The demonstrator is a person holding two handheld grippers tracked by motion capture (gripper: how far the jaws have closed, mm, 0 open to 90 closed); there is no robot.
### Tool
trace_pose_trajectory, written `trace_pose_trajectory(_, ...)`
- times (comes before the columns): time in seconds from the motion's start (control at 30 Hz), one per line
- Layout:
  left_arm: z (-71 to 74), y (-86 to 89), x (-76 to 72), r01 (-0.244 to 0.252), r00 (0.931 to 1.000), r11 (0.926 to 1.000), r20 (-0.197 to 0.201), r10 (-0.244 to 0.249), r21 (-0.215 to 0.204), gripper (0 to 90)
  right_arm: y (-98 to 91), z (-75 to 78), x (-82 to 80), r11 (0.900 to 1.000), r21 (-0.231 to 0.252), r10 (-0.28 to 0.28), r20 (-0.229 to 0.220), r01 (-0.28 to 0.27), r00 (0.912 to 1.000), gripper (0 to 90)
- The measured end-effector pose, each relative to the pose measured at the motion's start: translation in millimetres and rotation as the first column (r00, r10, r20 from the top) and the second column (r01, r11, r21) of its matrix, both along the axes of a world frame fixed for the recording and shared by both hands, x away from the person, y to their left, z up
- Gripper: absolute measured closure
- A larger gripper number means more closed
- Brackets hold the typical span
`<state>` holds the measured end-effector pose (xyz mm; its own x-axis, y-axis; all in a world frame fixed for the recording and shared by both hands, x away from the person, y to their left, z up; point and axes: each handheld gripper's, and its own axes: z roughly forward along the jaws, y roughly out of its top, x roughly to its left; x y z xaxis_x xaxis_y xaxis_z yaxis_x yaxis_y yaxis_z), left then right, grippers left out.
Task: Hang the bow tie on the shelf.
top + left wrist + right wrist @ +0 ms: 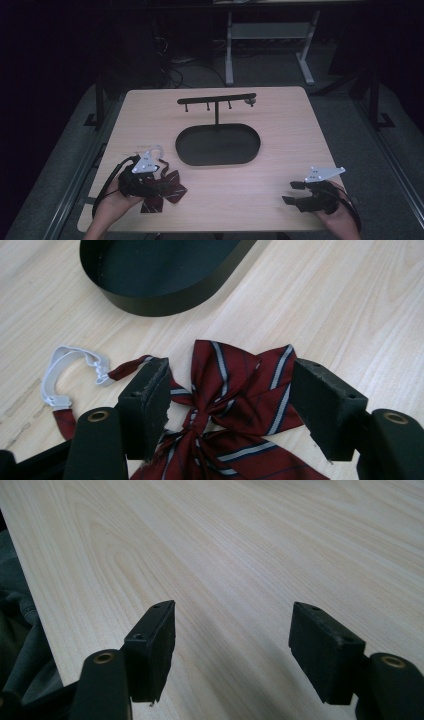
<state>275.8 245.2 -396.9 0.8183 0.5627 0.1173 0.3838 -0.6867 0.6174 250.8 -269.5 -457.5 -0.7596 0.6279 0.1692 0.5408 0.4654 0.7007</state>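
A dark red bow tie [235, 390] with grey and navy stripes lies flat on the wooden table [280, 150], at the front left in the high view [167, 187]. Its white strap [70, 371] curls off to one side [156, 150]. My left gripper [230, 407] is open, jaws spread on either side of the bow's knot, just above it [150, 180]. My right gripper [232, 647] is open over bare wood near the table's front right [292, 192], with nothing between its jaws.
A black oval tray [192, 150] sits mid-table, its wall close ahead of the bow tie [150, 302]. From its far side rises a black T-shaped stand [216, 99] with small hooks. The table's edge [27, 597] runs close to my right gripper.
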Motion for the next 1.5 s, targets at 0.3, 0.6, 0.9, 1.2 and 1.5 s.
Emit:
trace_pose_trajectory(0.3, 1.8, 8.9, 10.2, -0.014, 0.9997, 0.9999, -0.022, 0.014, -0.001, 33.6, 0.0, 0.3, 0.1, 1.0, -0.001, -0.002, -0.002, 0.002, 1.0, 34.7)
trace_pose_trajectory(0.6, -2.6, 18.4, 23.1, -0.046, 0.9982, 0.9989, -0.04, 0.046, 0.002, 33.8, 1.0, 0.6, 0.5, 1.0, 0.0, -0.002, 0.0, 0.002, 1.0, 34.7)
trace_pose_trajectory(0.9, -4.1, 25.6, 37.2, -0.075, 0.9957, 0.9971, -0.054, 0.076, 0.016, 34.9, 1.0, 0.7, 0.4, 1.0, -0.001, 0.002, -0.001, -0.002, 1.0, 34.7)
trace_pose_trajectory(1.2, -7.8, 36.3, 48.0, -0.105, 0.9912, 0.9941, -0.078, 0.107, 0.027, 36.2, 1.3, 0.8, 0.5, 1.0, -0.006, 0.006, 0.001, -0.006, 1.0, 34.7)
trace_pose_trajectory(1.5, -8.4, 43.2, 58.6, -0.123, 0.9883, 0.992, -0.087, 0.125, 0.028, 37.6, 2.4, 1.0, 0.5, 1.0, 0.0, 0.004, -0.002, -0.004, 1.0, 34.6)
